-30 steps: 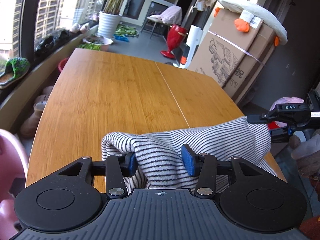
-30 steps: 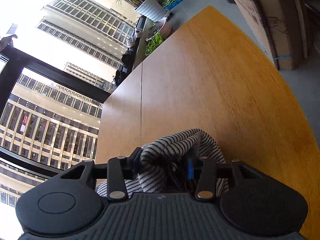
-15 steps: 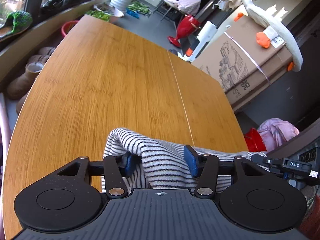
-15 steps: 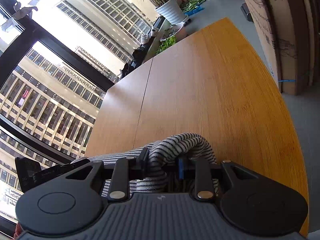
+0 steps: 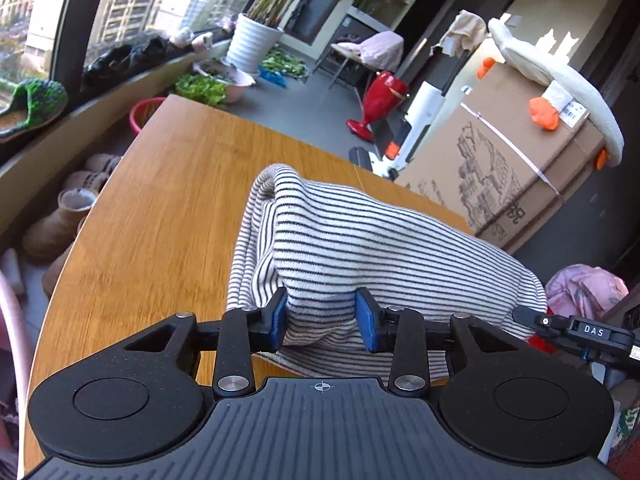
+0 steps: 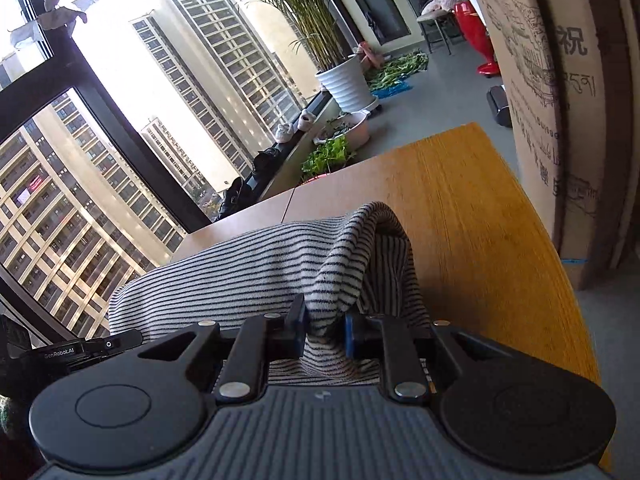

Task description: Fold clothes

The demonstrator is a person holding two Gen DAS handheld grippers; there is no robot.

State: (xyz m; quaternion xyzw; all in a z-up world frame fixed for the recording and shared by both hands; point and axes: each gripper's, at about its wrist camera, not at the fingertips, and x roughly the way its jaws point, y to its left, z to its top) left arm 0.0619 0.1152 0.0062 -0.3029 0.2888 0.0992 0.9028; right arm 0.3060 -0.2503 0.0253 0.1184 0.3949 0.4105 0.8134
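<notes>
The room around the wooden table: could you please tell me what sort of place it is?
Probably a high-rise flat's living area: tall apartment blocks outside the window, a white ribbed pot with a palm, brown boots on the floor.

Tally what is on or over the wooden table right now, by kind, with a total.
Striped garment: 1, bunched over the wooden table
Claws: 2, left claw and right claw, each shut on the striped cloth
Total: 3

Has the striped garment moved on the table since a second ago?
Yes. The striped garment, pinched by both closing grippers, now rises higher against the table seam and covers more of the wooden table.
</notes>
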